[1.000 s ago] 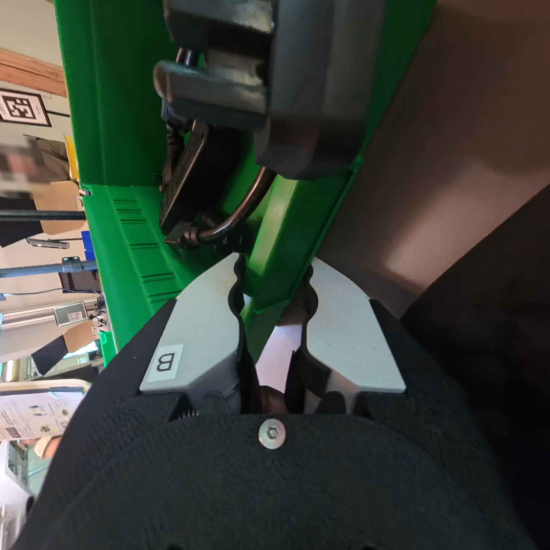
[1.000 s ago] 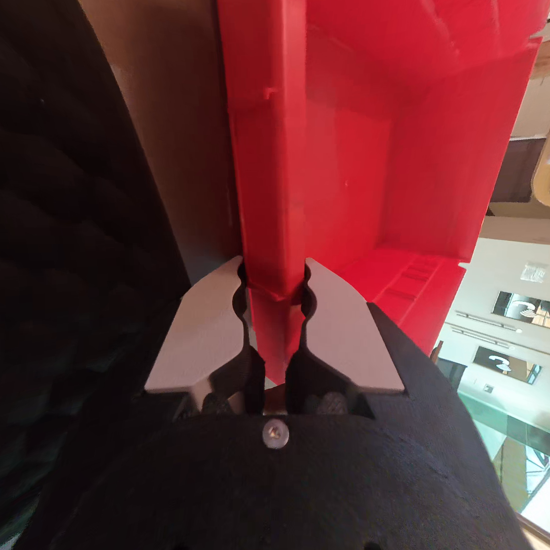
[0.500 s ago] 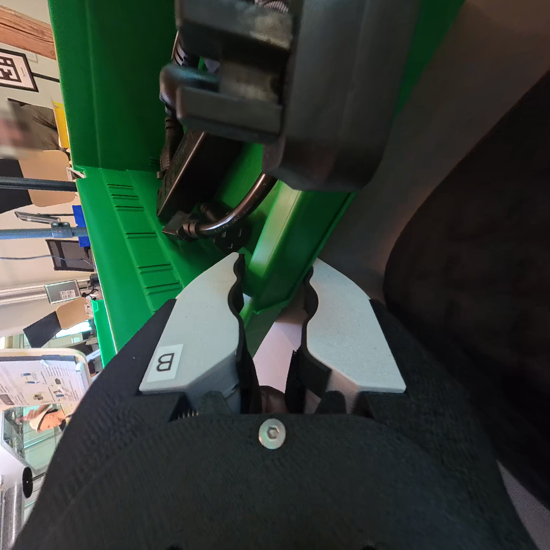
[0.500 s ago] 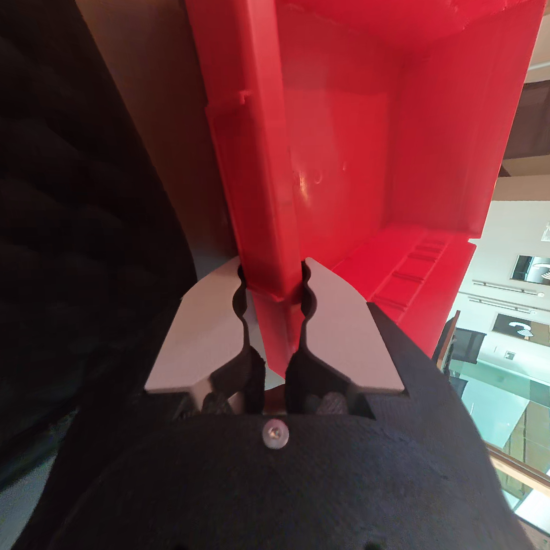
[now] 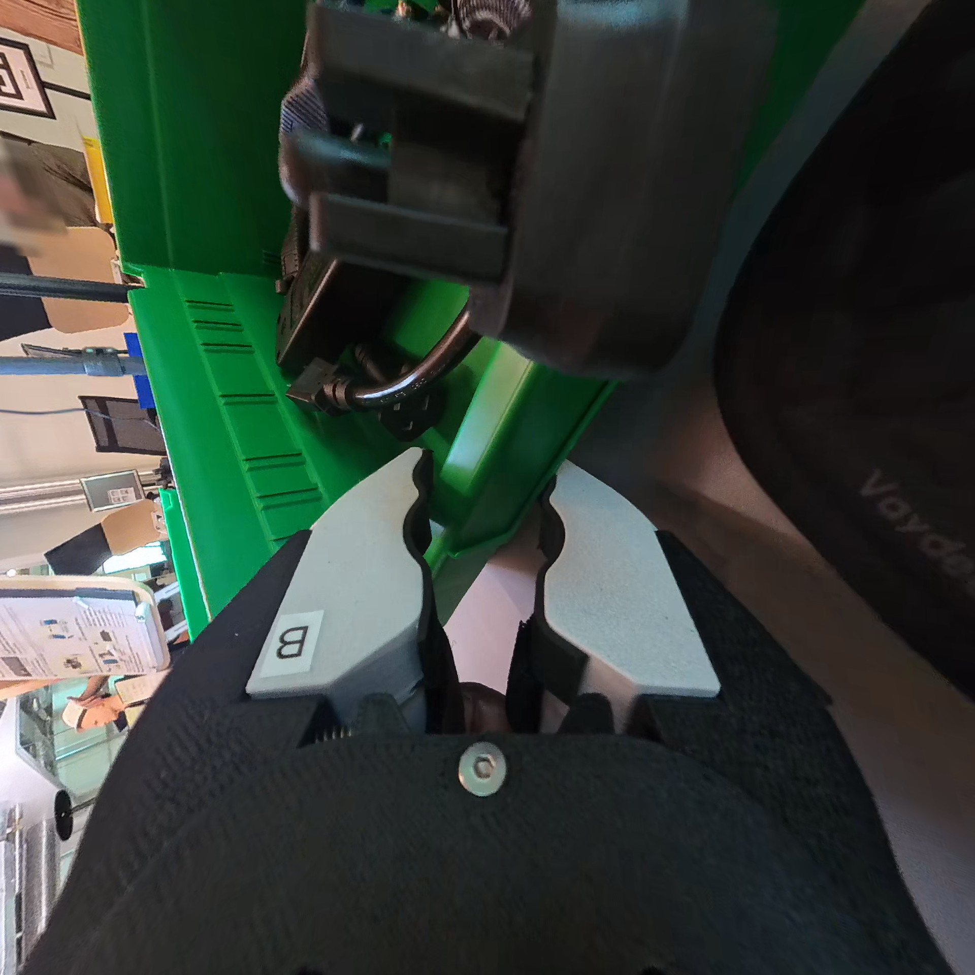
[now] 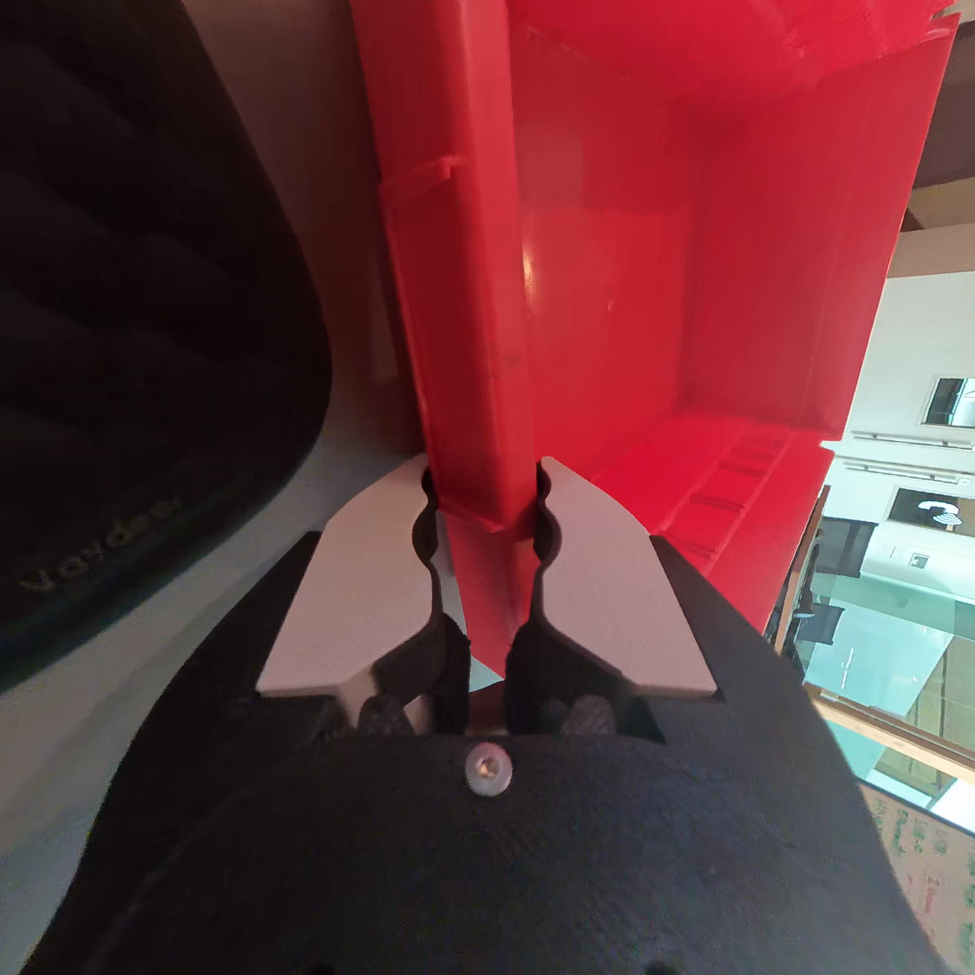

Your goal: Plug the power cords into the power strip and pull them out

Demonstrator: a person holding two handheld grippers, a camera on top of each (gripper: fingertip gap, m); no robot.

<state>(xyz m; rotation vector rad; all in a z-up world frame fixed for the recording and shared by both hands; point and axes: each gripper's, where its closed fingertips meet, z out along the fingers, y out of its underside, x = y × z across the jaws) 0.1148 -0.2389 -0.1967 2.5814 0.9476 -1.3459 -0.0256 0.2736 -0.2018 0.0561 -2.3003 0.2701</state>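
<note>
Left gripper [image 5: 483, 477] fingers pinch the green bin [image 5: 221, 369] wall; it's swung closer, with the power strip [image 5: 527, 174] and cords [image 5: 417, 380] inside. Right gripper [image 6: 483, 483] fingers pinch the red bin [image 6: 607, 264], also shifted. Nothing's plugged yet.

Green bin [image 5: 221, 369]: tipped on its side, ribbed wall showing.
Red bin [image 6: 622, 295]: tipped likewise, inside bare.
Dark mat [image 5: 870, 369]: on the grey surface, beside the green bin.
Dark mat again [image 6: 132, 316]: left of the red bin.
Framed marker [image 5: 21, 79]: on the far wall.
</note>
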